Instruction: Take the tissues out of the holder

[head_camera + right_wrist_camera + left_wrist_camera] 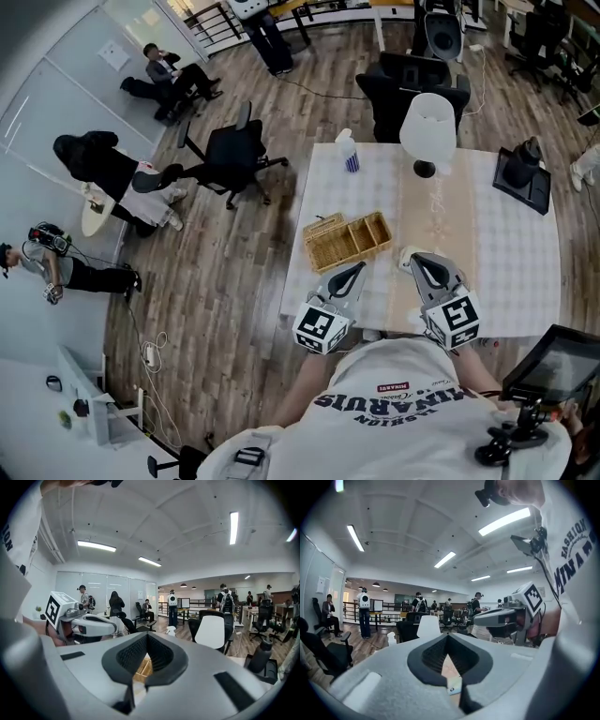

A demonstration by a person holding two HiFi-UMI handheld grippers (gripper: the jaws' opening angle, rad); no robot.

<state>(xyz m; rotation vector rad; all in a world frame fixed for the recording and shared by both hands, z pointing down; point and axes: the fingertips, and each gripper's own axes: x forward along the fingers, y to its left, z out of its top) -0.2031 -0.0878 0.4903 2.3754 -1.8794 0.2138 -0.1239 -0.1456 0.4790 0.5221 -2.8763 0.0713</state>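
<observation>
A: Wicker holder (347, 241)?
B: On the table (506, 272), just ahead of the left gripper (359, 268). Tissues can't be made out.
A: Jaws?
B: Pressed together, empty. Right gripper (417, 259) likewise.

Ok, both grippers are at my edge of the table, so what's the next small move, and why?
Probably open the left gripper's jaws and ease it forward to the wicker holder. Both it and the right gripper have their jaws shut on nothing at the near table edge, and the holder sits just beyond the left one's tips.
</observation>
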